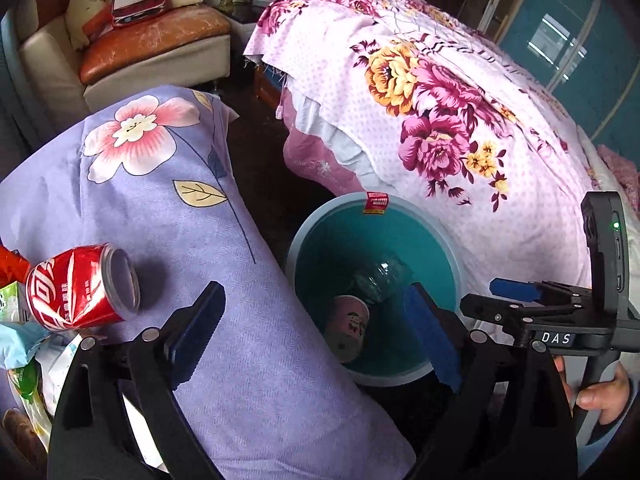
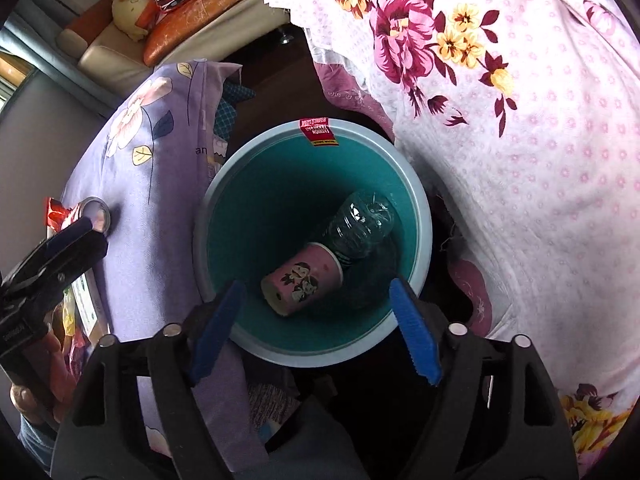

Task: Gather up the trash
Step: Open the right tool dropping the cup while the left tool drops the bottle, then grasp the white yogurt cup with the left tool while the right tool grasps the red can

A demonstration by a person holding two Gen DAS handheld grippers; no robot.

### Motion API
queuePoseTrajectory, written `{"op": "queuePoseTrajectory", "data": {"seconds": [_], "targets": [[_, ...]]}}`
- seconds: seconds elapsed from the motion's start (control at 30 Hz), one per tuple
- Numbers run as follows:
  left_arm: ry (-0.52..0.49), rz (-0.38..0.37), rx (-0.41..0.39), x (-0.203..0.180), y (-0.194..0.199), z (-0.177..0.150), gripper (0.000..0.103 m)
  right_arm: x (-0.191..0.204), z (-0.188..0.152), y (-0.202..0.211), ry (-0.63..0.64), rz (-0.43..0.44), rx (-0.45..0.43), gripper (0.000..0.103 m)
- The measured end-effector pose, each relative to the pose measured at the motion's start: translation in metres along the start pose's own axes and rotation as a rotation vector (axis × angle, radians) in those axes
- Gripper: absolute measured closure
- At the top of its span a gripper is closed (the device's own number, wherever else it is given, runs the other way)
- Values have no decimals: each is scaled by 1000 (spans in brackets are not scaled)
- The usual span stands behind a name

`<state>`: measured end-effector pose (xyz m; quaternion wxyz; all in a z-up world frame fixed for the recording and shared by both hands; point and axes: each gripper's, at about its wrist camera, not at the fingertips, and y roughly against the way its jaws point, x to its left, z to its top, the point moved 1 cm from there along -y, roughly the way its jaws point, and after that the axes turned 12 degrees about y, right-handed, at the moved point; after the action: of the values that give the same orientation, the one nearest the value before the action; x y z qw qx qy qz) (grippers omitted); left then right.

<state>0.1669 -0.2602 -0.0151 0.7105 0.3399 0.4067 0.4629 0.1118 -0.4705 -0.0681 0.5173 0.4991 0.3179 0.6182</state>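
- Blue pads (image 2: 218, 332) of the right gripper (image 2: 316, 332) sit nearest the lens in the right wrist view, spread wide with nothing between them, above the near rim of the bin (image 2: 224, 184).
- Left gripper (image 1: 316, 332) likewise stands spread and empty in its own view; 1 pad (image 1: 200, 332) is over the purple cloth (image 1: 160, 184), the other over the bin's near edge (image 1: 456, 256).
- Inside the teal bin lie 2 pieces of trash: a pink paper cup (image 2: 304, 282) on its side and a clear plastic bottle (image 2: 362, 224), whose lower end touches the cup's mouth.
- Both also show in the left view, cup (image 1: 348, 330) and bottle (image 1: 380, 280), down at the bin's bottom.
- A red sticker (image 2: 319, 132) hangs over the bin's far rim.
- A crushed red can (image 1: 80, 292) lies on its side on the purple cloth, open end toward the bin, well apart from it and just left of the left gripper's pad.
- Beside the can, at the left edge, sits a heap of wrappers (image 1: 28, 360); what each is I cannot tell.
- A hand (image 1: 604, 396) grips the right gripper's handle at the lower right of the left view.
- The bin stands on dark floor between the purple cloth and a pink floral bedspread (image 1: 460, 100).
- A sofa (image 1: 160, 52) with cushions stands at the back.
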Motion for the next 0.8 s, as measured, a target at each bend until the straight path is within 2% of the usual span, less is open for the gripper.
{"op": "queuePoseTrajectory", "data": {"seconds": [0.3,0.8], "targets": [[58,22,-17,42,33,-18,10,26,-3,18,28,-17,-8,23],[166,97,-57,146,92,-50,10,137,-3,18,237,-19,28,20]]}}
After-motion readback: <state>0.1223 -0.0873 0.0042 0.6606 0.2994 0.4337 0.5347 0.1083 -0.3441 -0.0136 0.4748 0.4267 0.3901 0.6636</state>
